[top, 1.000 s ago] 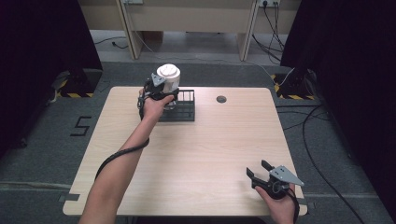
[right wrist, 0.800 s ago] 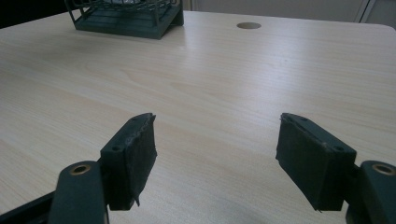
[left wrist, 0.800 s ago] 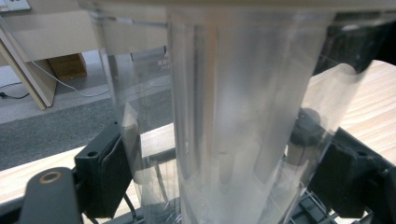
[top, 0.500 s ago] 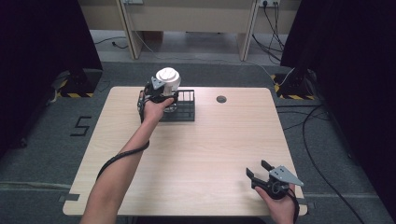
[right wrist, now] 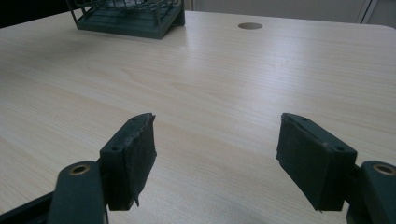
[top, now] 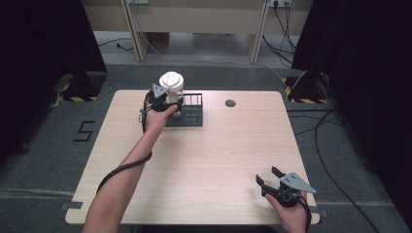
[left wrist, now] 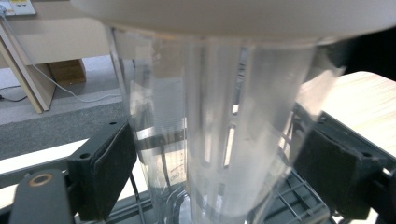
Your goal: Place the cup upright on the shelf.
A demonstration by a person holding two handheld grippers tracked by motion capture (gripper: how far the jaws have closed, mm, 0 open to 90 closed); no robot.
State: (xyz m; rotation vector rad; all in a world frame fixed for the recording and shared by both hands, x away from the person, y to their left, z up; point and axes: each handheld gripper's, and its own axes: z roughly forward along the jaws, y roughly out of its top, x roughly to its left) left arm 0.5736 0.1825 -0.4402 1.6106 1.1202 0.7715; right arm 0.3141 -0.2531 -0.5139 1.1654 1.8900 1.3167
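A clear plastic cup (top: pixel 171 83) with a white lid (left wrist: pixel 233 14) stands upright at the left end of a black wire rack (top: pixel 192 110) at the table's far side. My left gripper (top: pixel 167 100) is shut on the cup; in the left gripper view its pads (left wrist: pixel 112 172) press the cup's clear wall (left wrist: pixel 224 140) from both sides, with rack wires (left wrist: pixel 299 205) below. I cannot tell whether the cup's base rests on the rack. My right gripper (top: pixel 266 174) hovers open near the table's front right edge, with nothing between its jaws (right wrist: pixel 217 144).
The light wooden table (top: pixel 214 160) has a round grommet hole (top: pixel 230 103) right of the rack; the right gripper view also catches that hole (right wrist: pixel 250 25) and the rack (right wrist: pixel 135 16). Cables lie on the floor to the right (top: pixel 330 145). Desk legs stand beyond the table.
The left gripper and the cup have sunk a little toward the rack. The right gripper has stayed in place, open.
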